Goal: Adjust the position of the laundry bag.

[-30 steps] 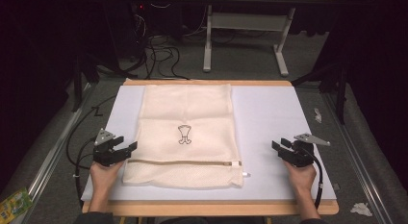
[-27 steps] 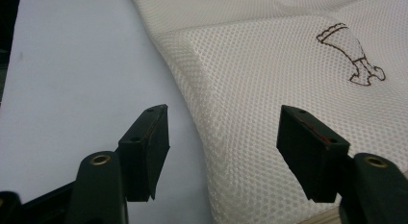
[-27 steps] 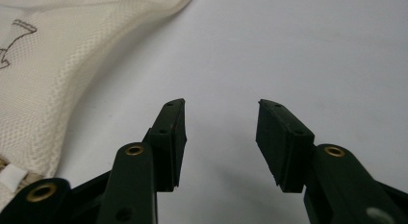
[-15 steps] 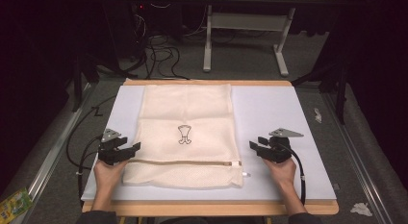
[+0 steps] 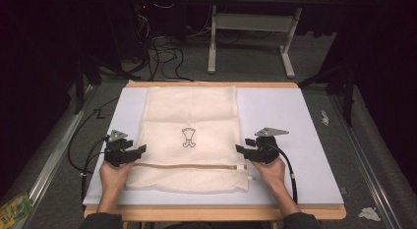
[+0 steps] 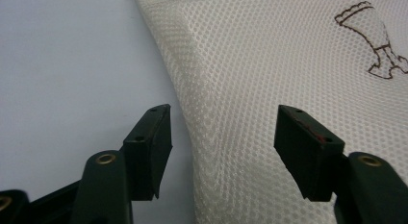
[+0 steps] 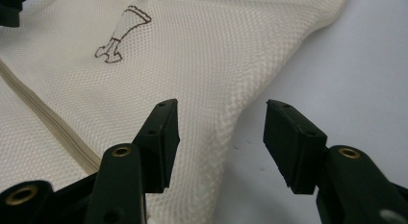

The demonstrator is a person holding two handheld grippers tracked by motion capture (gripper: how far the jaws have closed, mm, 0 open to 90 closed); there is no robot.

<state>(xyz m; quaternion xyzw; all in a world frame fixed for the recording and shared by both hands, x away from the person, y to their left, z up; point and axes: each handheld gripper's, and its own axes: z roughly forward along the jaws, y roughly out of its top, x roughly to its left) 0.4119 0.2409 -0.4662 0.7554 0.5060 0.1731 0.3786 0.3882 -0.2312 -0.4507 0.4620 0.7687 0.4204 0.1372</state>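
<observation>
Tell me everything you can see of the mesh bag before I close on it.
The mesh bag is cream-white netted fabric, rectangular, lying flat on the white table top, long axis running away from the person. A small dark outline emblem sits near its middle; a tan zipper crosses near the near end, looking closed. The left gripper and right gripper, jaws open, straddle its side edges; contact is unclear.

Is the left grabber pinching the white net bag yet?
Apart. In the left gripper view the left gripper has its jaws wide open, and the mesh bag's edge lies between them, unpinched.
</observation>
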